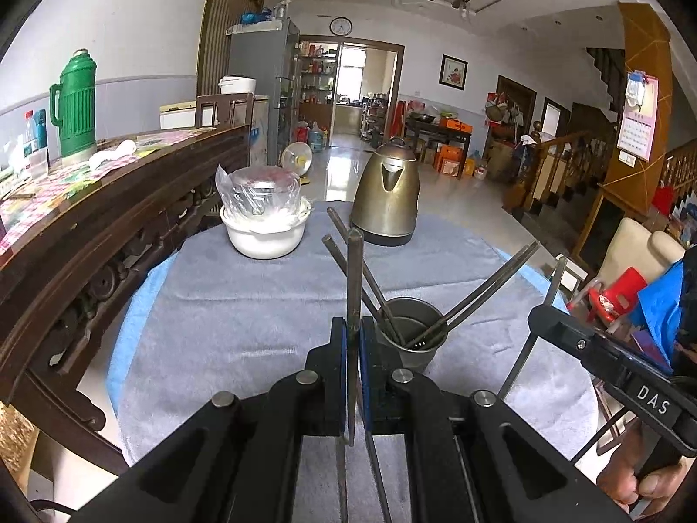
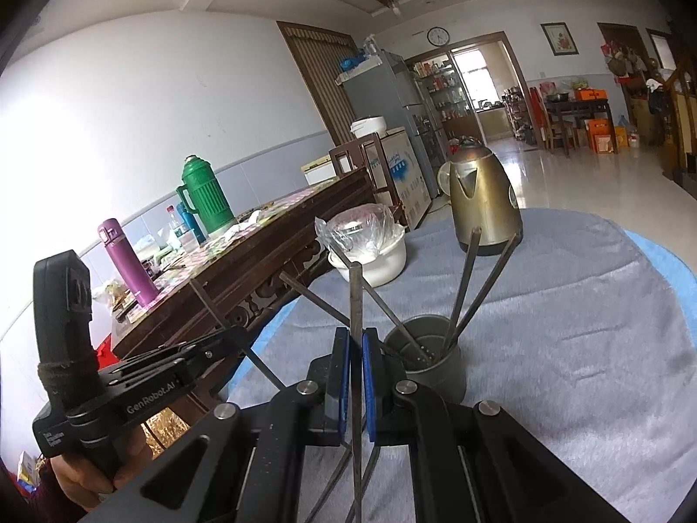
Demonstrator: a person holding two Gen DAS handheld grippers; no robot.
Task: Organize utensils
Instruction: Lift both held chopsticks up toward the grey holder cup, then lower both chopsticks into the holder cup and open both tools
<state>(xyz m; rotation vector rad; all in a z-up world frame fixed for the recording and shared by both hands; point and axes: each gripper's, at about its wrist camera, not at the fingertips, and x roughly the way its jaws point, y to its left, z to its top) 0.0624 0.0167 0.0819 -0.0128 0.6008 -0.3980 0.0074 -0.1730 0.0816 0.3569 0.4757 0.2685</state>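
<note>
A grey metal cup (image 1: 411,333) stands on the grey towel and holds several dark chopsticks (image 1: 483,290) that lean outward. My left gripper (image 1: 353,327) is shut on one dark chopstick (image 1: 355,270), held upright just left of the cup. In the right wrist view the same cup (image 2: 429,359) holds several chopsticks (image 2: 466,279). My right gripper (image 2: 356,340) is shut on another upright chopstick (image 2: 356,296), just left of the cup. Each gripper shows in the other's view: the right one (image 1: 610,357) at the right edge, the left one (image 2: 130,383) at the left.
A brass-coloured kettle (image 1: 387,194) and a white bowl (image 1: 263,231) with a plastic-wrapped tin stand at the towel's far side. A dark carved wooden table (image 1: 109,218) with a green thermos (image 1: 76,104) runs along the left. A red stool (image 1: 616,292) is at the right.
</note>
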